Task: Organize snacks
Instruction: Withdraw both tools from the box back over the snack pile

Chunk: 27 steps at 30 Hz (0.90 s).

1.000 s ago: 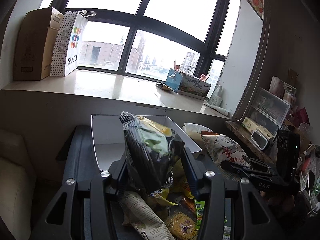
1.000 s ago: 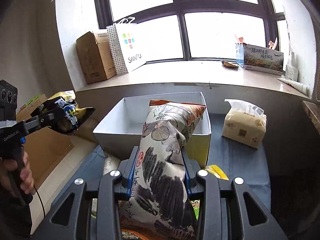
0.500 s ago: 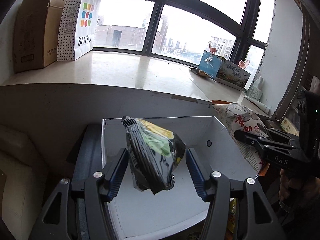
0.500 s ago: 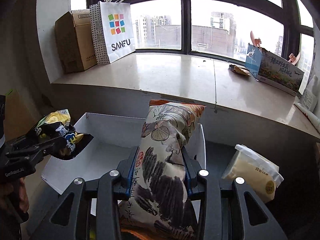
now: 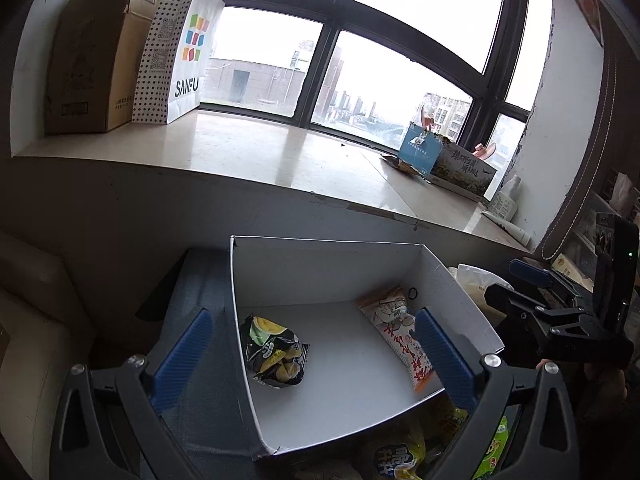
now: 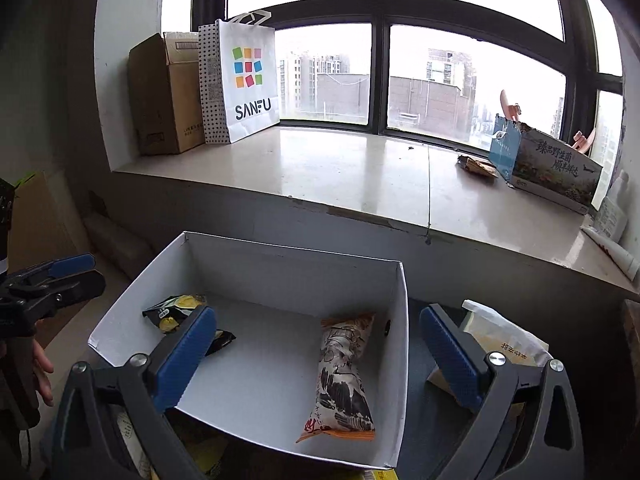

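Note:
A white open box [image 5: 320,264] stands in front of the window ledge; it also shows in the right wrist view [image 6: 296,268]. A black and yellow snack bag [image 5: 274,350] lies in the box on its left side, also in the right wrist view [image 6: 172,312]. A long snack bag with an ink drawing and orange ends [image 6: 344,376] lies on the box's right side, also in the left wrist view [image 5: 400,332]. My left gripper [image 5: 316,356] is open and empty above the box. My right gripper [image 6: 320,360] is open and empty above the box.
Several more snack packs [image 5: 400,456] lie in front of the box. A tissue pack [image 6: 500,336] sits right of it. On the ledge stand a cardboard box [image 6: 164,96], a SANFU paper bag [image 6: 244,80] and a printed carton [image 6: 548,164].
Both grippers opened and let go of their bags. The black and yellow bag and the ink-drawing bag now lie in the white box. Both grippers moved closer over the box.

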### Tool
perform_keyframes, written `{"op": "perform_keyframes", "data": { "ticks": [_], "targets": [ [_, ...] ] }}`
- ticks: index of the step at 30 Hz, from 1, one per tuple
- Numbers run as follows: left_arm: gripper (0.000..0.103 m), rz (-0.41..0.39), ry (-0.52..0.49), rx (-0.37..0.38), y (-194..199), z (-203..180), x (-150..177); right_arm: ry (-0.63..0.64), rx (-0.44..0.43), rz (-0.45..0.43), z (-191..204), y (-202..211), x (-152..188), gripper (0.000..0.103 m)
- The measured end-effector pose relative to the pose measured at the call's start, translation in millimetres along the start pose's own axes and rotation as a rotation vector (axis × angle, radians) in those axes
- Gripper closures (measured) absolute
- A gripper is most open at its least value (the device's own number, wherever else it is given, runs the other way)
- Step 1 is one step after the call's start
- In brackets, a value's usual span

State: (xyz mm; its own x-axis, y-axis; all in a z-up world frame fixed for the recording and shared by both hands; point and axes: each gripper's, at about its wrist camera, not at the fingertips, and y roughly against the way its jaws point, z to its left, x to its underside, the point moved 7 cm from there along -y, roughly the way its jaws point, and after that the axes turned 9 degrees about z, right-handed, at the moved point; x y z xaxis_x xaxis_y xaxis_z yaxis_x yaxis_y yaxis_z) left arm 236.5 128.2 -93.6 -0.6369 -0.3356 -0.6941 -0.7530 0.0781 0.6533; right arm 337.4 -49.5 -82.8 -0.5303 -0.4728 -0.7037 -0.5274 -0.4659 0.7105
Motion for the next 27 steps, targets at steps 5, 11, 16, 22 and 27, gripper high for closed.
{"op": "perform_keyframes", "data": {
  "ticks": [5, 11, 16, 22, 27],
  "targets": [
    [0.0, -0.041, -0.083, 0.017, 33.0, -23.5, 17.0, 0.043, -0.108, -0.053, 28.6, 46.8, 20.0, 0.0],
    [0.0, -0.022, -0.101, 0.078, 80.2, -51.0, 46.7, 0.009, -0.141, -0.094, 39.4, 106.4, 52.2, 0.0],
    [0.0, -0.014, -0.105, 0.112, 116.1, -60.9, 82.9, -0.072, -0.124, -0.166, 29.9, 165.8, 83.2, 0.0],
    [0.0, 0.043, -0.034, 0.102, 123.9, -50.9, 121.3, -0.167, -0.108, -0.229, 21.4, 207.1, 134.6, 0.0],
    [0.0, 0.115, -0.029, 0.123, 104.7, -52.9, 135.1, -0.201, -0.093, -0.212, 19.5, 217.2, 164.0, 0.0]
  ]
}}
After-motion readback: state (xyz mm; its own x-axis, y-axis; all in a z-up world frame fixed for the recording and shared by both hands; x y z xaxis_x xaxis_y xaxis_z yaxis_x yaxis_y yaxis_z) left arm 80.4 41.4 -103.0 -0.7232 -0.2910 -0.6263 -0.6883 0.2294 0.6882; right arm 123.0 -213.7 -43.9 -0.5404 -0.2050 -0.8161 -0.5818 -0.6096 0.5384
